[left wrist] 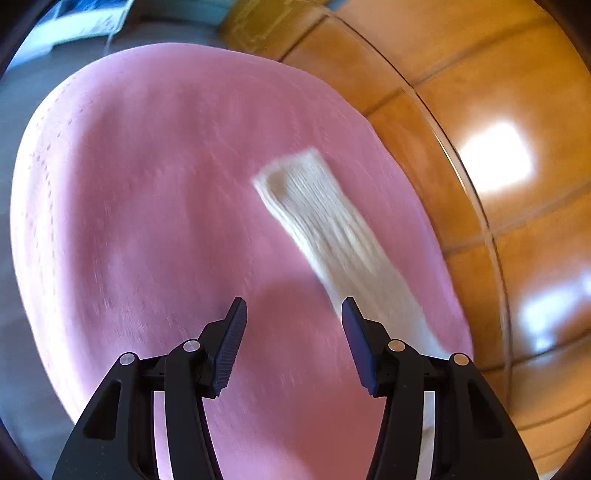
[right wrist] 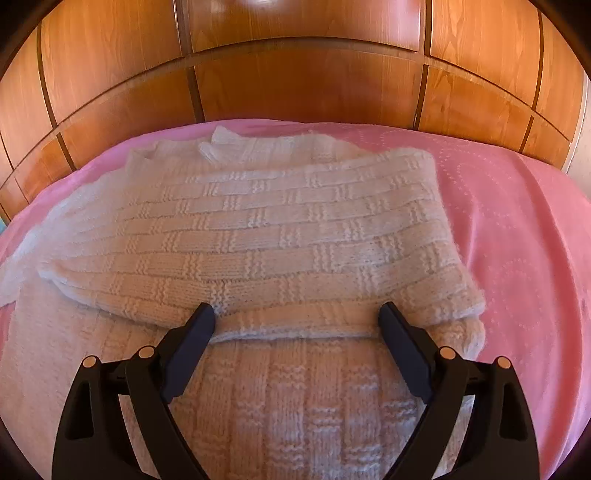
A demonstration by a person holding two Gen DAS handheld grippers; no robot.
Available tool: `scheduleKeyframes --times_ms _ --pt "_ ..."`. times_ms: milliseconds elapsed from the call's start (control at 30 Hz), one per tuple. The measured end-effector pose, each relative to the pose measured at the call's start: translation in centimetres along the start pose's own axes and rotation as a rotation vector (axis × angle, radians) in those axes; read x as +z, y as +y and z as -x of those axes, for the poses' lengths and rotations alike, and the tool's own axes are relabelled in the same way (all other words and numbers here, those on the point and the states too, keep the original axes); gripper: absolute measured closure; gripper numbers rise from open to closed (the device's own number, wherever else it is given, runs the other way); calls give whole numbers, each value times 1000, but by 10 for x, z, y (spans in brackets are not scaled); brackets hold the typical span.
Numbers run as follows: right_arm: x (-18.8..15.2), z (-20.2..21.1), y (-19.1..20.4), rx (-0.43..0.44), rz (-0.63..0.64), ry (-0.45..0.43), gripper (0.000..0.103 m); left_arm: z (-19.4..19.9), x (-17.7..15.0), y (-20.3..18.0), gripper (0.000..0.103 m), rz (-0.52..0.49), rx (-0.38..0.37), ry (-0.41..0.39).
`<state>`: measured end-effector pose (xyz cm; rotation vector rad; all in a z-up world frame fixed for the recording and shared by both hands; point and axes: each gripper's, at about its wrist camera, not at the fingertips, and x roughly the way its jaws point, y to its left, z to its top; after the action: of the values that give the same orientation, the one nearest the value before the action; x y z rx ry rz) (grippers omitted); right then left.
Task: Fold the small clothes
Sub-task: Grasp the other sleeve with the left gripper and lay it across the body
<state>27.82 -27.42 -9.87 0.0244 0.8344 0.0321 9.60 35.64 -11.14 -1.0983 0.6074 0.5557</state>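
A small cream knitted sweater (right wrist: 258, 236) lies on a pink bed cover (right wrist: 517, 229). One part is folded over across its body, with a sleeve laid along the fold. My right gripper (right wrist: 297, 314) is open, just above the sweater, its fingertips at the folded edge, holding nothing. In the left wrist view a cream ribbed sleeve (left wrist: 325, 221) stretches across the pink cover (left wrist: 147, 203), its cuff pointing away. My left gripper (left wrist: 293, 308) is open and empty above the cover, with the sleeve passing beside its right finger (left wrist: 358, 343). This view is motion-blurred.
A glossy wooden headboard (right wrist: 303, 81) of panels stands right behind the bed and also shows in the left wrist view (left wrist: 498, 129) to the right. Grey floor (left wrist: 14, 110) and pale-blue items (left wrist: 74, 22) lie beyond the cover's far left edge.
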Motion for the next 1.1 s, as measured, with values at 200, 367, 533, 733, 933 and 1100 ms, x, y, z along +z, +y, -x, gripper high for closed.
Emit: scheduleKeyframes --times_ms 200,367,533,733,933,1100 --pt "0 0 6 -46 22 2 9 -32 25 -12 63 35 -14 14" --pt "0 -1 6 -48 18 6 9 -60 32 -24 95 41 11 23" --pt "0 -1 4 -40 11 6 9 -44 25 -55 98 -49 -65 -11" --pt "0 -2 2 -33 6 4 9 -14 -36 -147 98 -311 -267 9" --pt "0 -1 -1 -21 -5 0 9 -29 -144 -232 98 -581 -357 140" --pt "0 0 -3 -11 -16 -1 9 -70 -227 -274 98 -703 -335 280"
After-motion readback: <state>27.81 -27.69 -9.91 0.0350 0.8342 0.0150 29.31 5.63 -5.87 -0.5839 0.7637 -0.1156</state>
